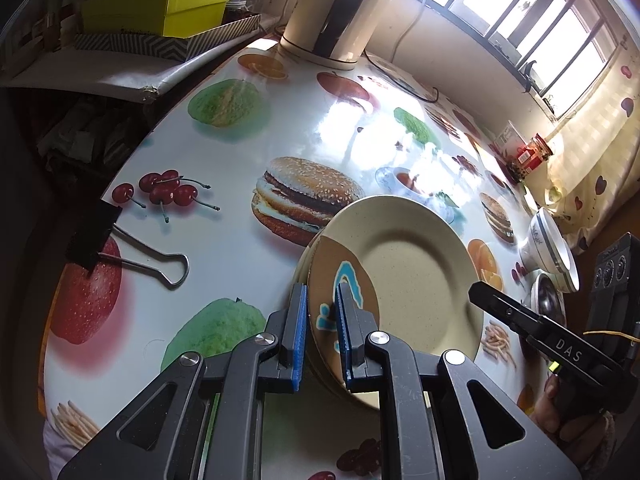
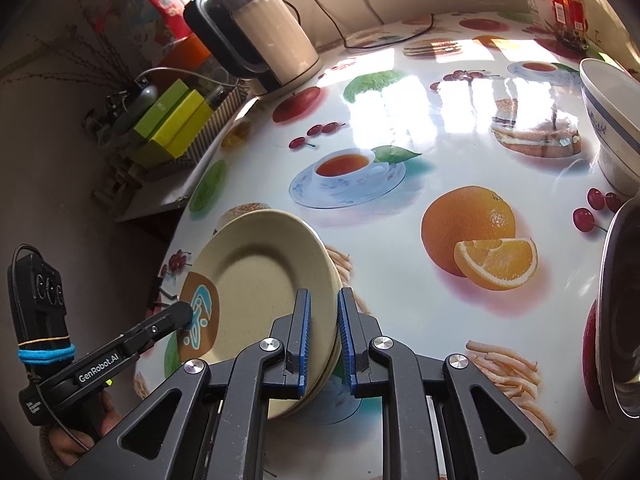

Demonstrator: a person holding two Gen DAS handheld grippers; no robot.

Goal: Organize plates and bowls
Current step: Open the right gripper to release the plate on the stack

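A stack of cream plates [image 1: 404,268] with a brown and blue patch sits on the fruit-print table [image 1: 224,264]. My left gripper [image 1: 322,300] is shut on the stack's near rim. My right gripper [image 2: 324,308] is shut on the opposite rim of the same stack [image 2: 256,280]. Each gripper shows in the other's view: the right one [image 1: 476,292] and the left one [image 2: 188,312]. A white bowl with blue rim bands [image 1: 554,248] stands to the right, and also shows in the right wrist view [image 2: 612,128]. A steel bowl [image 2: 620,312] lies beside it.
A white electric kettle [image 1: 336,20] stands at the table's far edge. A black binder clip [image 1: 124,248] lies on the left. Green boxes [image 1: 160,8] sit on a side shelf. A red jar [image 1: 532,156] stands near the window wall.
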